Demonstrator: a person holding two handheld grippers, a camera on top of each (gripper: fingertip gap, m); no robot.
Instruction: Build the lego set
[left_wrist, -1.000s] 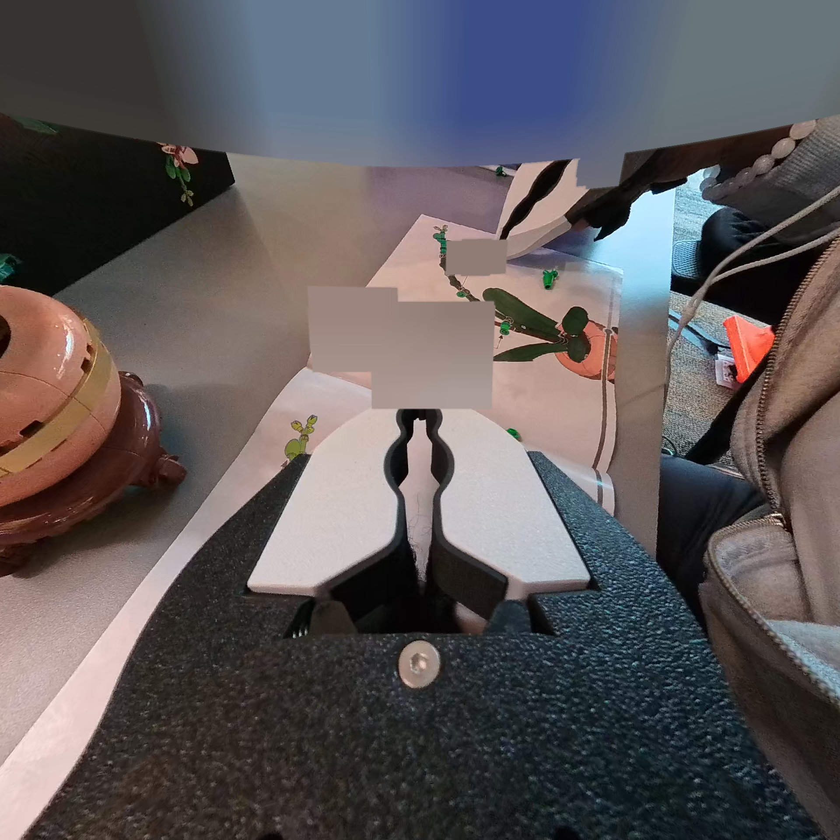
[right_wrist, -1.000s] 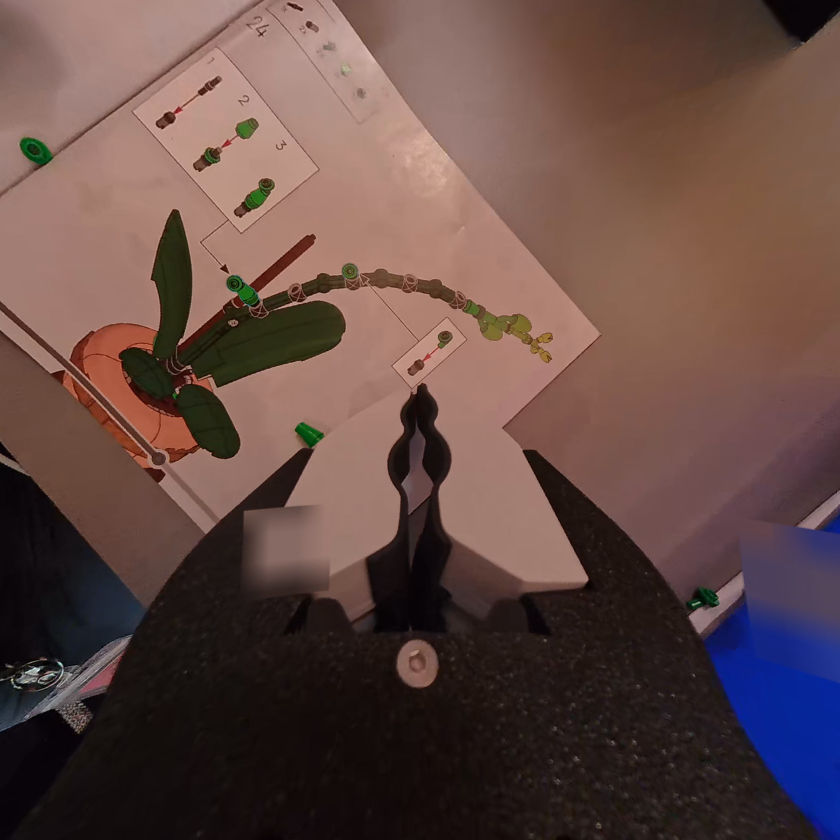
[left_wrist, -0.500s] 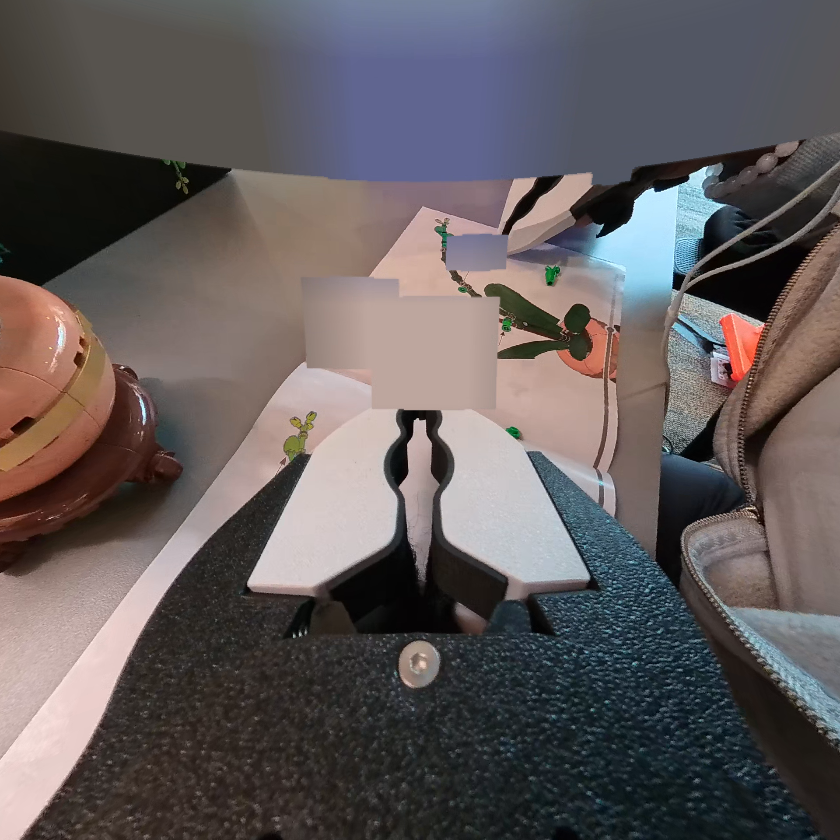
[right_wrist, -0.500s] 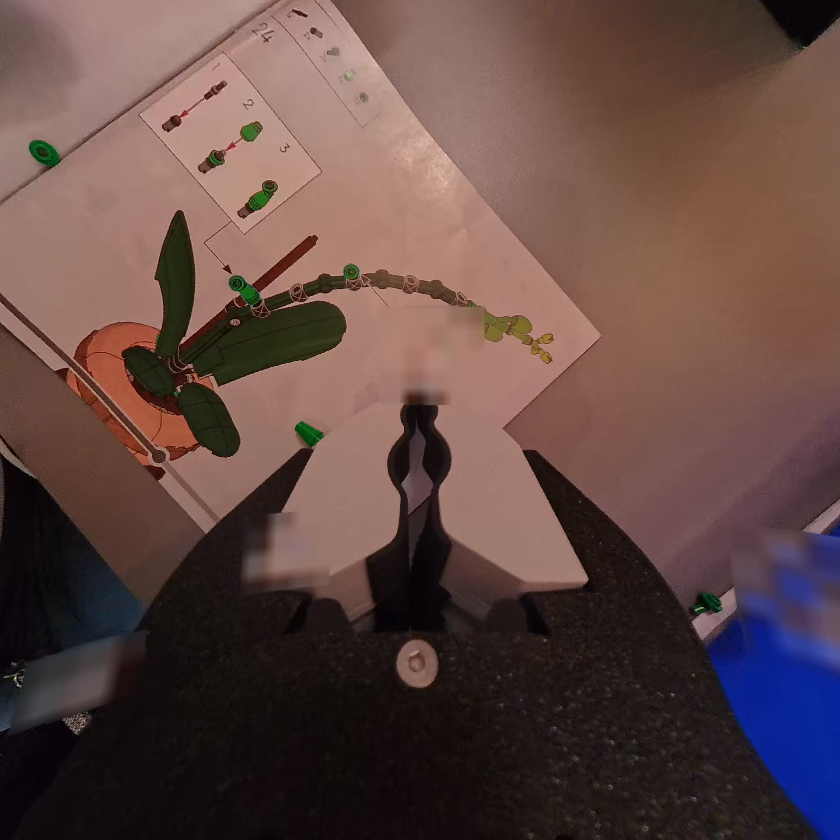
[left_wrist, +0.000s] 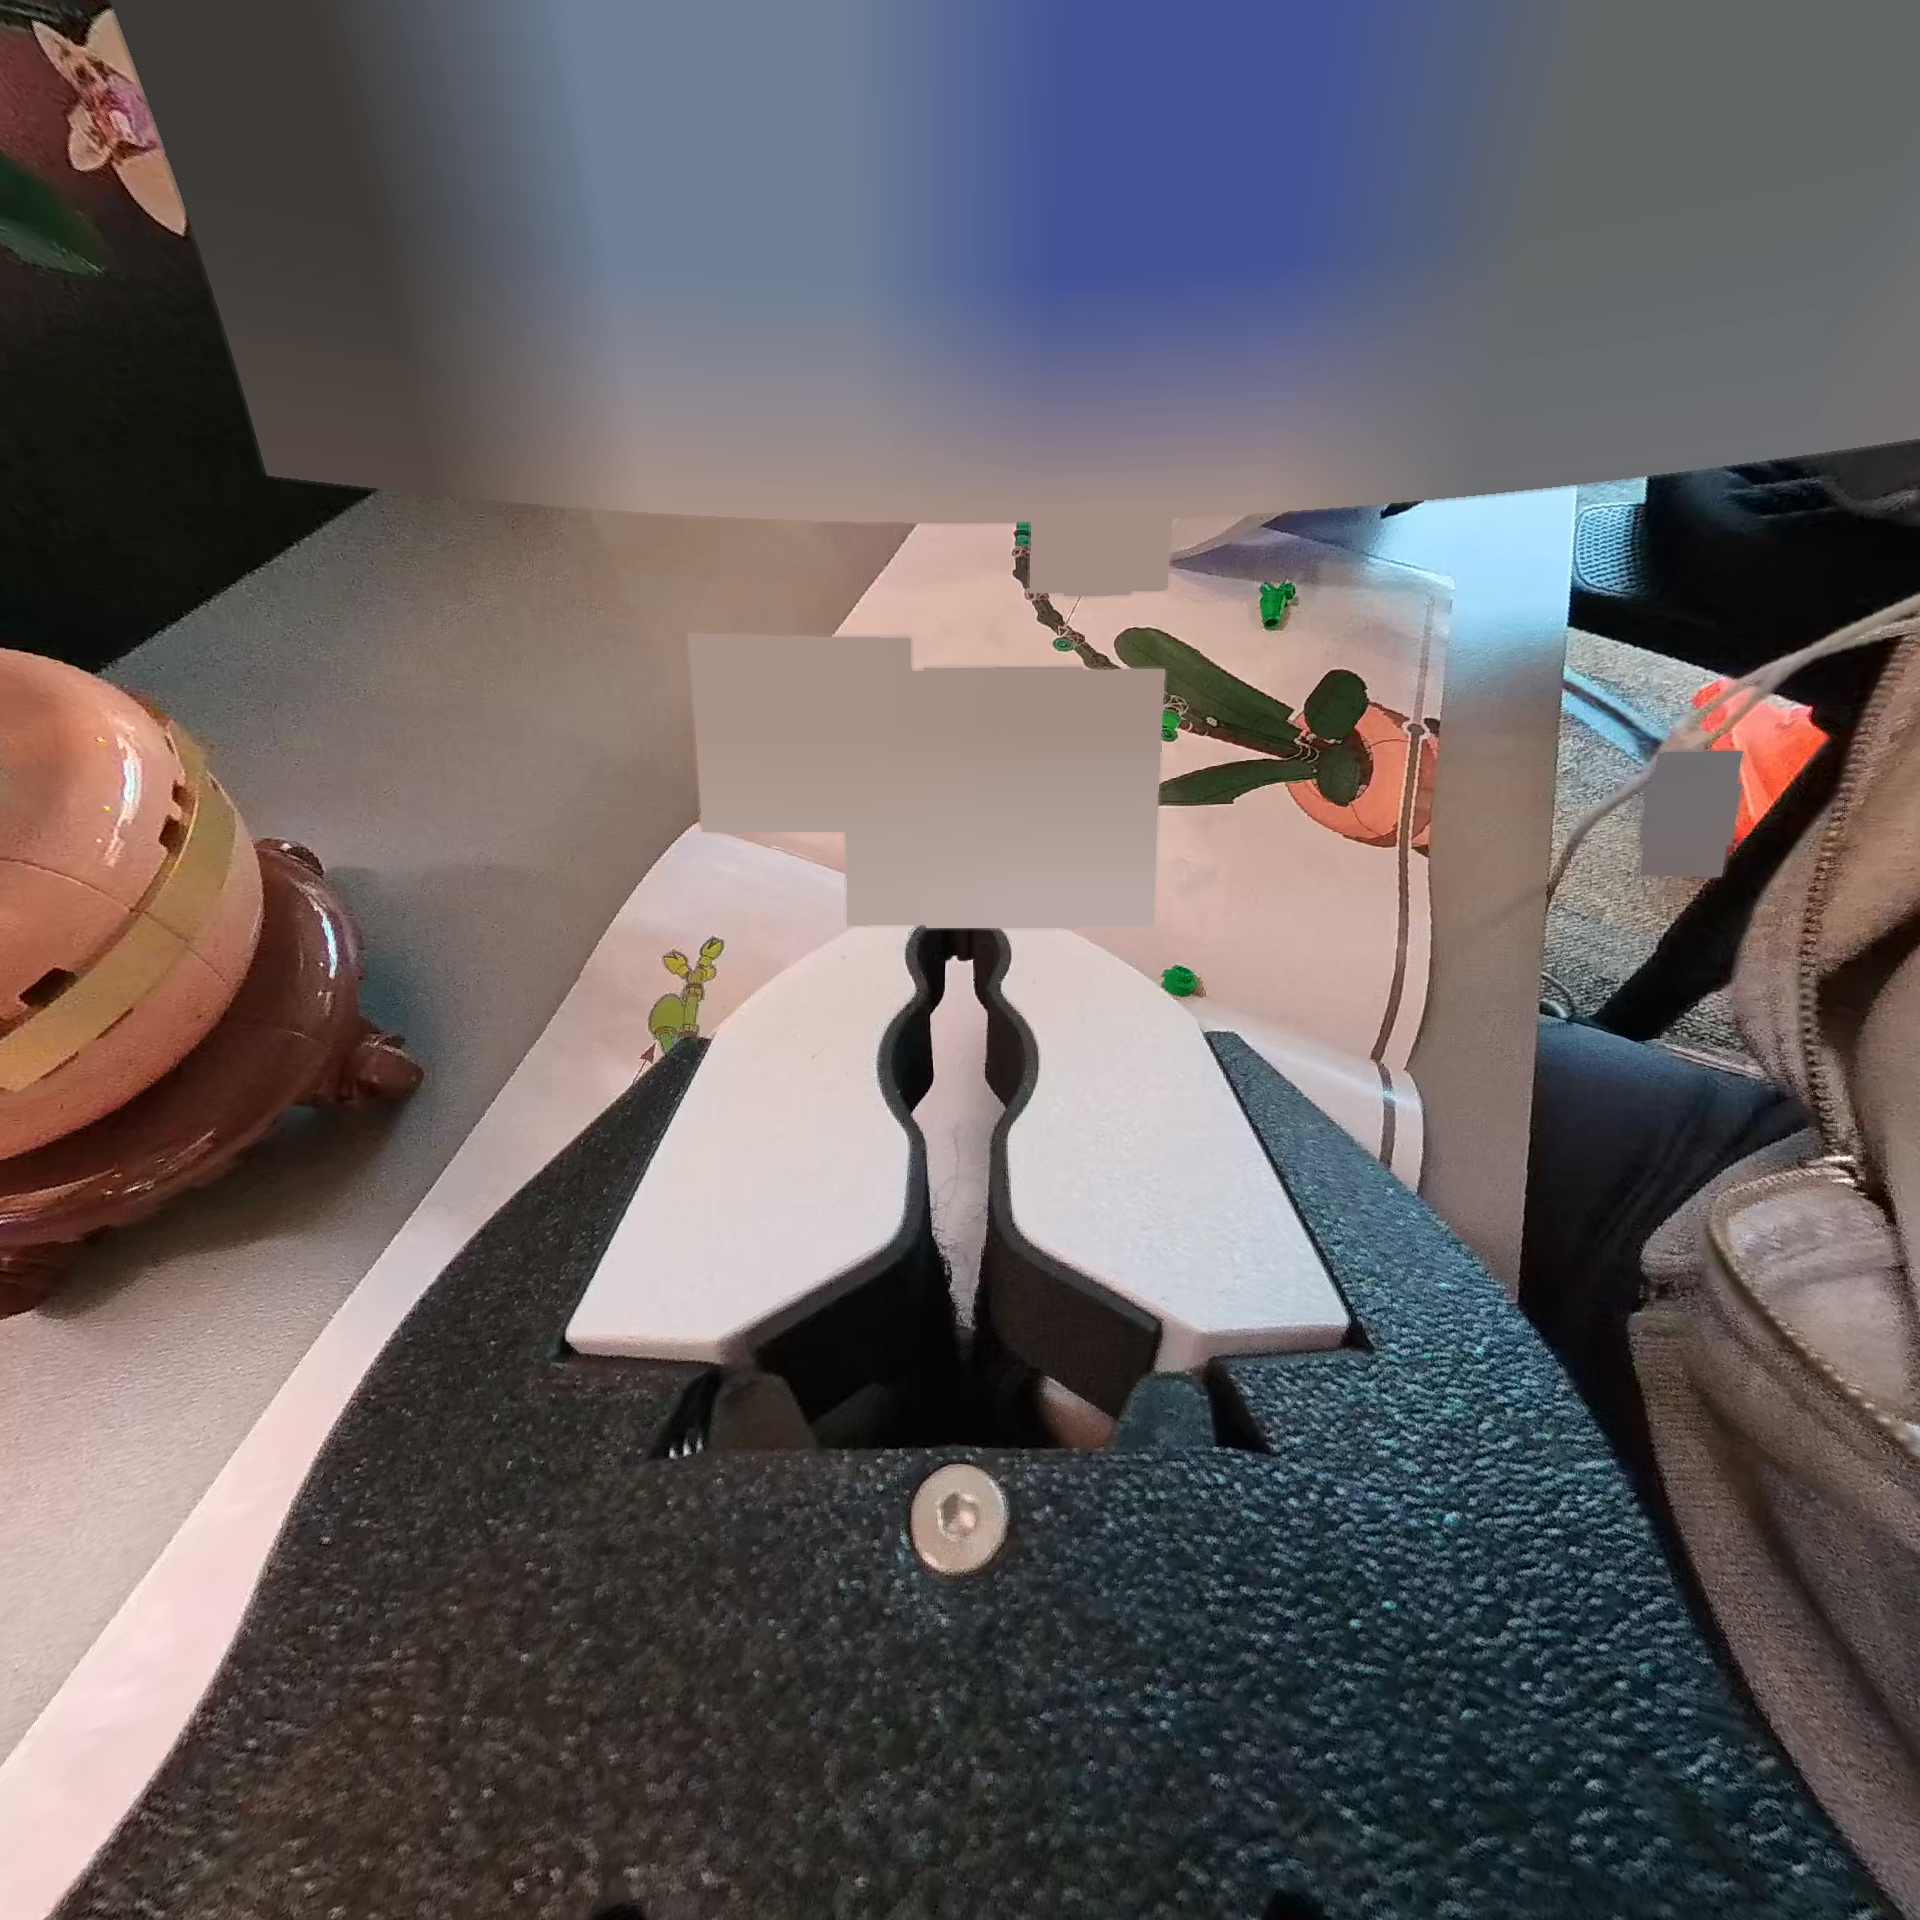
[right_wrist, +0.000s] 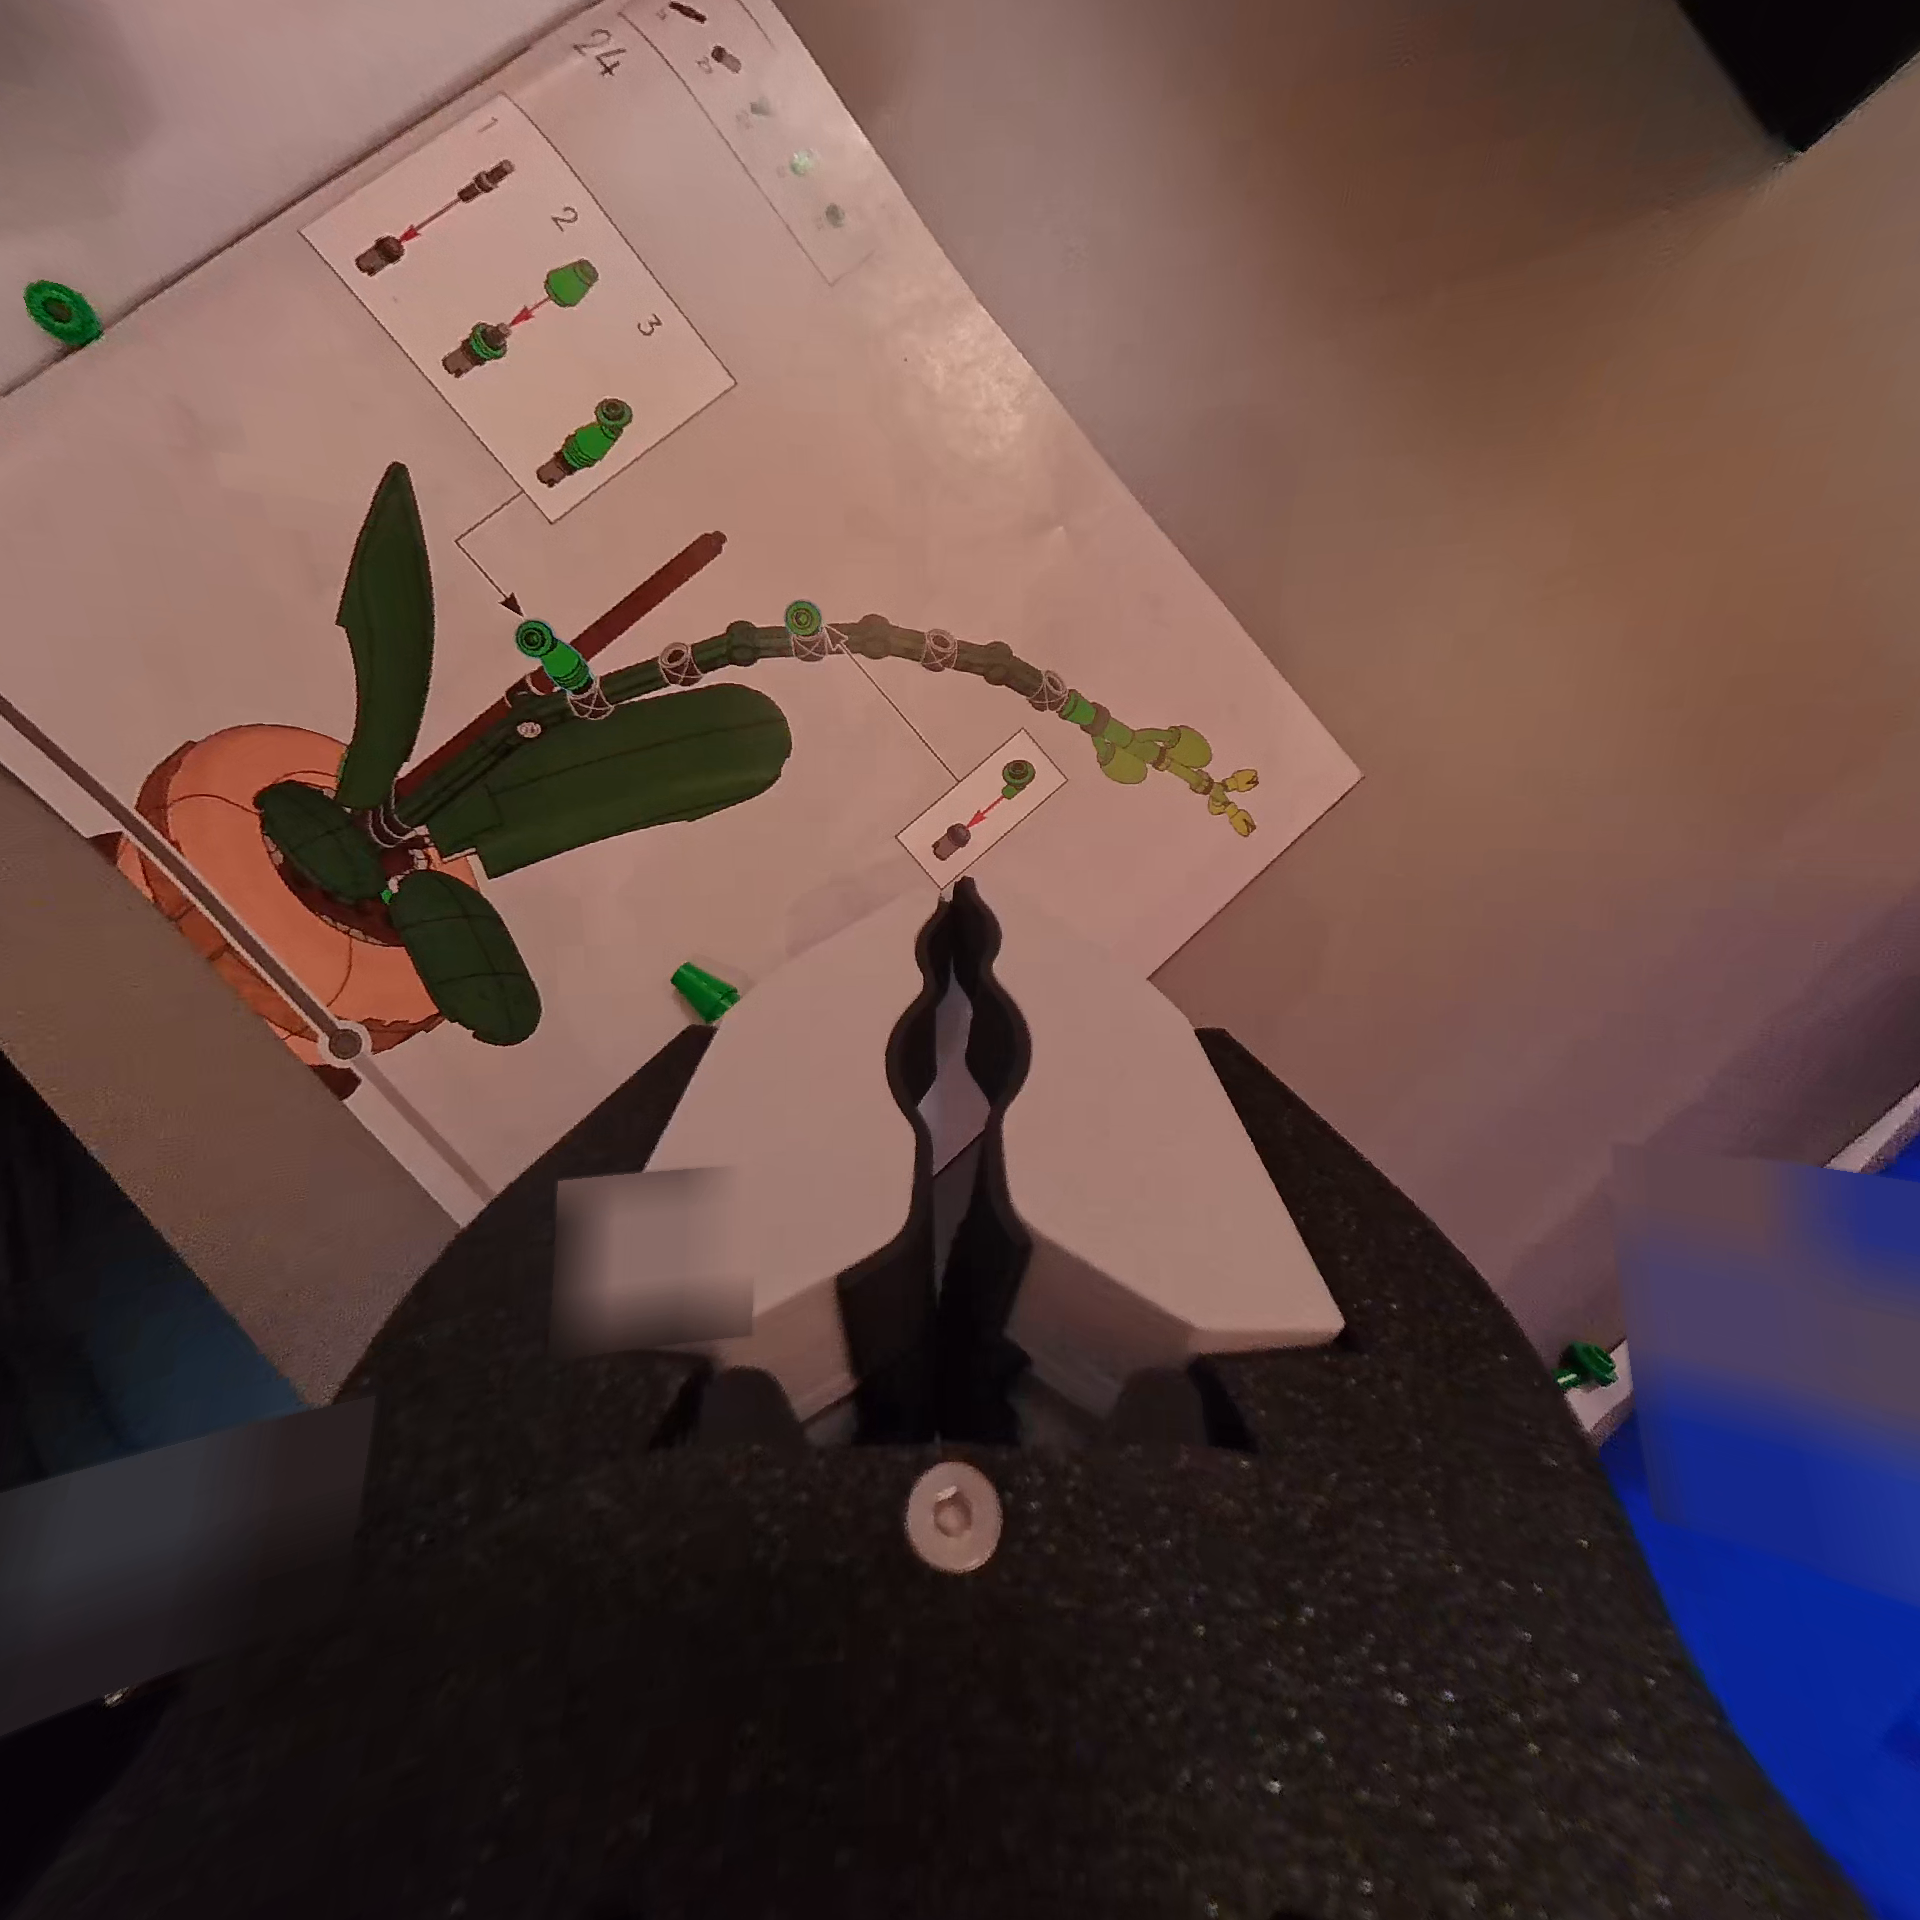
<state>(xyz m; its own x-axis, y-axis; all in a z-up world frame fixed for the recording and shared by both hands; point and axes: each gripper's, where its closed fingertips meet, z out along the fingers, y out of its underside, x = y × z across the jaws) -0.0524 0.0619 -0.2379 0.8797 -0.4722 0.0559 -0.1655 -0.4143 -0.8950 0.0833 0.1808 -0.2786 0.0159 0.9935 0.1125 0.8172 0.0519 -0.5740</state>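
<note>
Two grippers are in view, each with white, wavy-edged fingers set in a pebbled black body. The right gripper (right_wrist: 958, 896) has its dark tips pressed together with nothing between them, hanging just over the near edge of a glossy instruction sheet (right_wrist: 935, 436) printed with a potted plant. Just left of its fingers a small green cone-shaped plastic piece (right_wrist: 703, 989) lies on the paper. A green ring-shaped piece (right_wrist: 60, 310) sits at the far left edge of the sheet, and another green piece (right_wrist: 1583, 1363) lies to the right beside something blue.

On the left gripper (left_wrist: 961, 940), the tips are partly hidden behind a blurred patch; a narrow slit shows between the fingers (left_wrist: 810, 1132) lower down, and I cannot tell whether anything is pinched. Its view shows two green pieces on the same sheet, one near right (left_wrist: 1179, 979) and one farther off (left_wrist: 1274, 603). On the grey table (left_wrist: 436, 748) to the left stands a shiny pink rounded pot (left_wrist: 104, 894) on a brown footed base (left_wrist: 291, 1049).
</note>
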